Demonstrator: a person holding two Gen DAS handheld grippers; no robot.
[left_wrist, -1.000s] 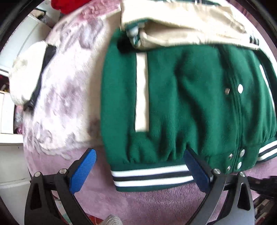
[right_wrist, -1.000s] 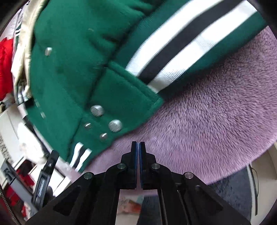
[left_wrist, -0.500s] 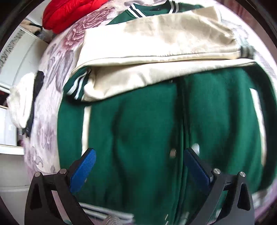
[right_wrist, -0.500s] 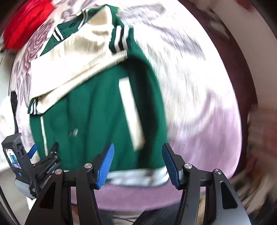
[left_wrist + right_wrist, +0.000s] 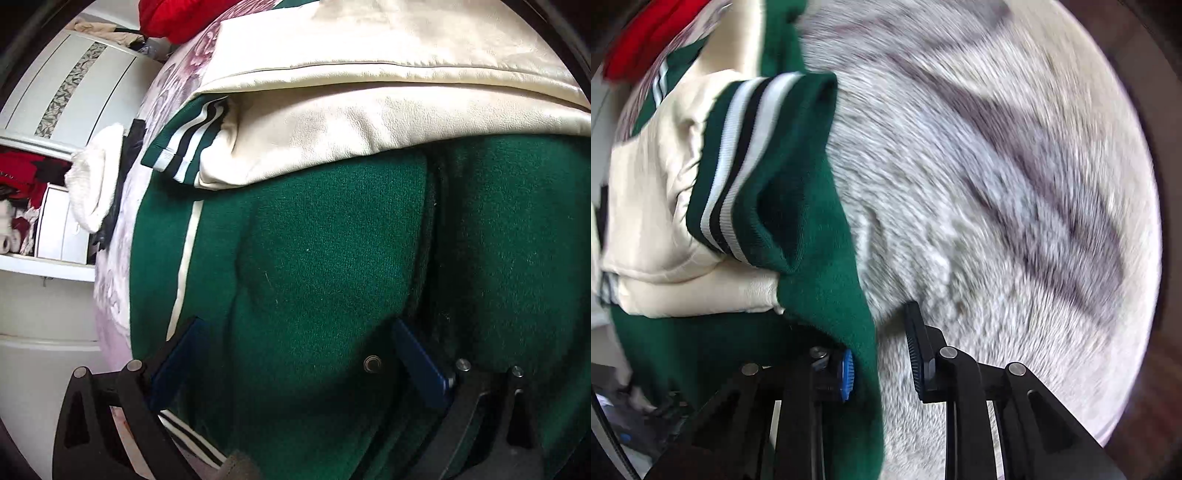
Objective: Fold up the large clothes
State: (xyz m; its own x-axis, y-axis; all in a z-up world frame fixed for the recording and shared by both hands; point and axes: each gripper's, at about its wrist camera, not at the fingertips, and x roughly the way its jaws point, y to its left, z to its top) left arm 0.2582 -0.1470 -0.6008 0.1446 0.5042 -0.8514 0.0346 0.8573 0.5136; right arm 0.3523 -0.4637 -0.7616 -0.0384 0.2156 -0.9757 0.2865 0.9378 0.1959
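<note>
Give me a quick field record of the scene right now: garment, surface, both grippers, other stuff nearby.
garment: green jacket with cream sleeves folded across its chest, striped cuffs
surface: pale flowered blanket
left gripper: jaws open, low over the jacket front beside a snap
right gripper: jaws open, the jacket's green side edge hangs between them
other: red garment at the far end, white and black cloth at the blanket's left edge

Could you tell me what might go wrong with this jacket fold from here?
The right gripper is open with only the jacket edge between its fingers, so a shallow bite may slip. The left gripper is open, pressed low on the body; closing could snag the snap. The stacked sleeves may slide.
</note>
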